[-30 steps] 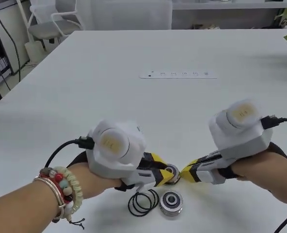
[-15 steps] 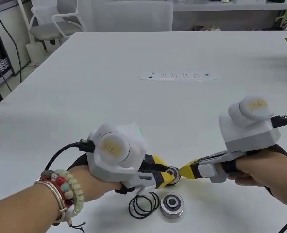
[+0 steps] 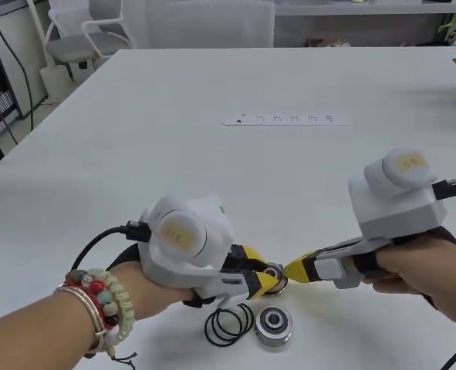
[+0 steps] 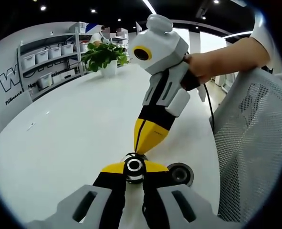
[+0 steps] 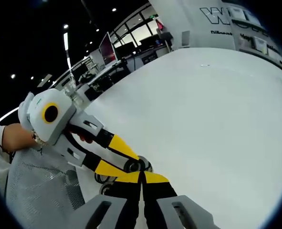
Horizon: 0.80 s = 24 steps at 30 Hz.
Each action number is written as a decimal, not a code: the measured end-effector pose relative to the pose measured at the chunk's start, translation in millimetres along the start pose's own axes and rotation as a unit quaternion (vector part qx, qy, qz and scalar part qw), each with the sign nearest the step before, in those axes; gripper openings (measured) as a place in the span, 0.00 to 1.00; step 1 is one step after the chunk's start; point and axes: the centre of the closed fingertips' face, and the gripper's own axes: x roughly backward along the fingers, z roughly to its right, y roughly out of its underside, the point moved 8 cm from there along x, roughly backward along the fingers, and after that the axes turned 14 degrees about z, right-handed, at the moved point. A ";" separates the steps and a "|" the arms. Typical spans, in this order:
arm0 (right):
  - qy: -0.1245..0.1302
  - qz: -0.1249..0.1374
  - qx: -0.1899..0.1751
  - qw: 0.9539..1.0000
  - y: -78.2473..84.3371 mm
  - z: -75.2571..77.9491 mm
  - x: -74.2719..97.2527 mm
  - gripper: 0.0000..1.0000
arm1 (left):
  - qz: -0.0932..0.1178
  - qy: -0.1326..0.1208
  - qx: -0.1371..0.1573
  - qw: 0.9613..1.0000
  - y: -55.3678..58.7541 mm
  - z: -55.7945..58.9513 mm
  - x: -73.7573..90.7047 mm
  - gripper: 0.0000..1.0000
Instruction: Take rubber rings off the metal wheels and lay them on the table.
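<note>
Black rubber rings [image 3: 228, 324], three by my count, lie overlapped on the white worktop [image 3: 212, 154] at the lower middle of the head view, just beside a loose metal wheel [image 3: 274, 324]. Above them, the left gripper [image 3: 265, 280] has its jaws clamped on a second wheel [image 3: 273, 274], and the tip of the right gripper [image 3: 292, 270] is against it.

In the left gripper view, the second wheel [image 4: 133, 165] sits at lower centre with the loose one [image 4: 180, 174] just right of it, so there are two wheels in all.

In the right gripper view, the right gripper [image 5: 141, 177] has its jaws pressed together at the wheel's edge; I cannot tell whether they pinch a ring.

The rings should be light, soft and stretchy, and the wheel hard and slippery. A ring is best pinched at its outer rim.
</note>
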 end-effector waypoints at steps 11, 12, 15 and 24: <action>-0.011 -0.001 0.012 1.000 -1.0 -4.6 -1.8 0.00 | 0.003 -0.001 0.005 1.000 0.8 -0.5 -0.5 0.08; -0.010 -0.002 0.014 1.000 -1.3 -5.2 -1.9 0.00 | 0.004 -0.001 0.006 1.000 1.1 -0.9 -0.5 0.08; -0.016 -0.001 0.021 1.000 -2.8 -7.3 -2.5 0.00 | 0.007 0.000 0.010 1.000 1.8 -1.4 -0.1 0.08; -0.004 -0.006 0.031 0.999 -1.6 -3.2 -1.7 0.00 | 0.009 -0.002 0.017 1.000 1.7 -1.4 -0.3 0.08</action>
